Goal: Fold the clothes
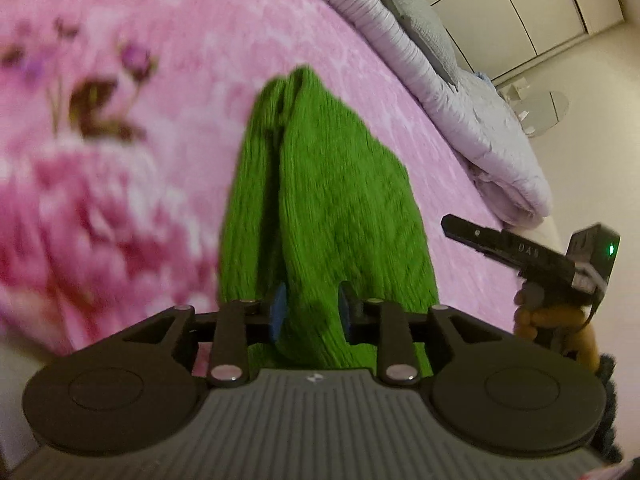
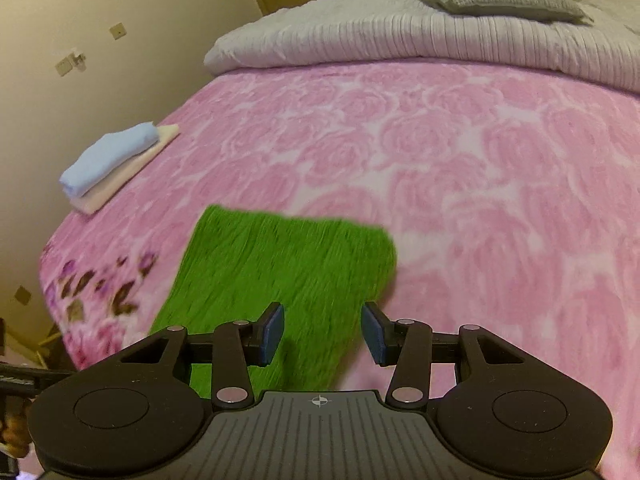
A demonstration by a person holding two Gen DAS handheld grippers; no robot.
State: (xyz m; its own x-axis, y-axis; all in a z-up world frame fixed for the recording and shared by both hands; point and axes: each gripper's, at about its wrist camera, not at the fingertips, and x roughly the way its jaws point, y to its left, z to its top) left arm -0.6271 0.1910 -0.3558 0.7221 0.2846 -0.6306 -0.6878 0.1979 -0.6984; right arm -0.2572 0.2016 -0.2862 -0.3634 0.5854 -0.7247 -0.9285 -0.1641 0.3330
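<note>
**Green knit on the bed, both grippers above it**

Left wrist view. We saw the green knit (image 1: 320, 200) lying on the pink blanket (image 1: 180, 20), folded lengthwise, with a crease running away from the camera. The left gripper (image 1: 312, 312) stood just above its near end, its blue pads (image 1: 279, 312) apart with cloth showing between them; whether the pads pressed the cloth we could not tell. It pointed steeply down over the blanket. The right gripper (image 1: 520, 252) appeared at the right edge, held in a hand (image 1: 540, 320) beside the knit.

Right wrist view. Here the knit (image 2: 280, 272) lay as a flat, roughly rectangular panel near the bed's foot, well apart from a stack of folded clothes (image 2: 116, 164) at the left edge. The right gripper (image 2: 322, 334) was released, jaws wide, tilted down over the panel's near right part, gripping nothing.

We judged the knit soft, light and limp, likely to sag and stretch; the best hold would be at the corners or along a folded edge.
</note>
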